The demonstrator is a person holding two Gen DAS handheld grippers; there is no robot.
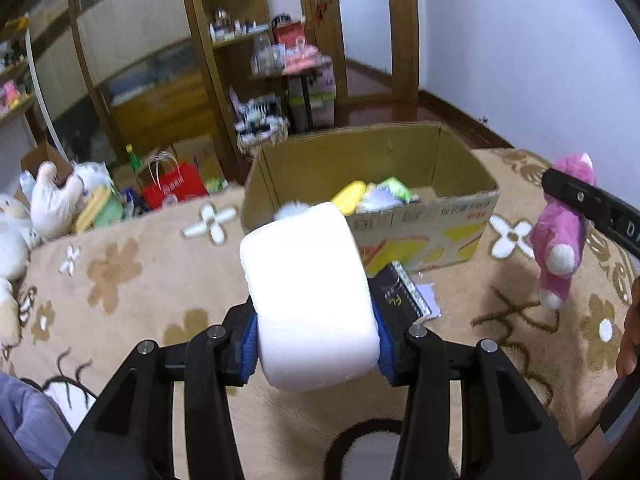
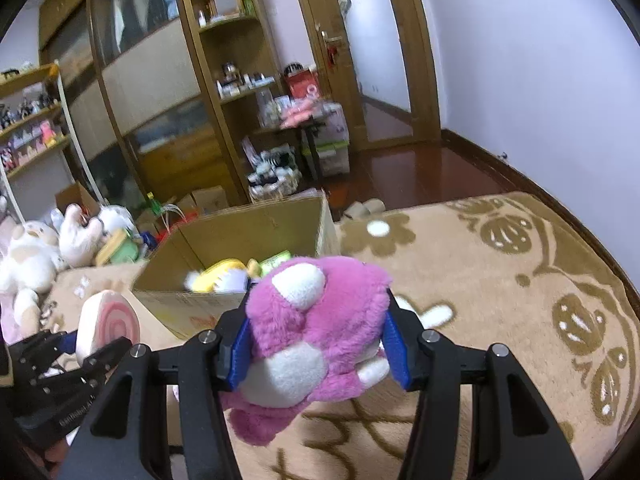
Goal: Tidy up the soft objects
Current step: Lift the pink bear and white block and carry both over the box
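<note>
Fingers (image 1: 246, 346) of the left gripper (image 1: 316, 344), black with blue pads, pinch a white roll-shaped cushion (image 1: 310, 296) from both sides in the left wrist view, holding it lifted above a beige blanket (image 1: 132, 280) printed with brown and white flowers. Just beyond the cushion stands an open cardboard box (image 1: 424, 232) on the blanket, with a yellow soft thing (image 1: 349, 197) and a green one (image 1: 394, 188) lying inside it. Between the cushion and the box front a dark packet (image 1: 400, 292) lies on the blanket. At the far right the right gripper (image 1: 592, 208) reaches in, carrying a pink plush toy (image 1: 560, 236) clear of the blanket. White plush animals (image 1: 52, 200) sit at the left edge, beside a red bag (image 1: 174, 190), with wooden shelves (image 1: 240, 36) behind. In the right wrist view, the right gripper (image 2: 316, 344) has its blue-padded fingers (image 2: 238, 354) squeezed onto the pink plush toy (image 2: 312, 332), which has white patches and hangs over the blanket (image 2: 500, 280). The cardboard box (image 2: 256, 236) sits ahead and a little left, its yellow soft thing (image 2: 222, 274) visible inside. At the lower left the left gripper (image 2: 80, 348) holds the cushion (image 2: 106, 324), whose end face shows a pink and white swirl, near the box's front corner. White plush animals (image 2: 32, 256) lie at the left, and a dark wood floor (image 2: 400, 176) runs to the door (image 2: 332, 52) behind.
</note>
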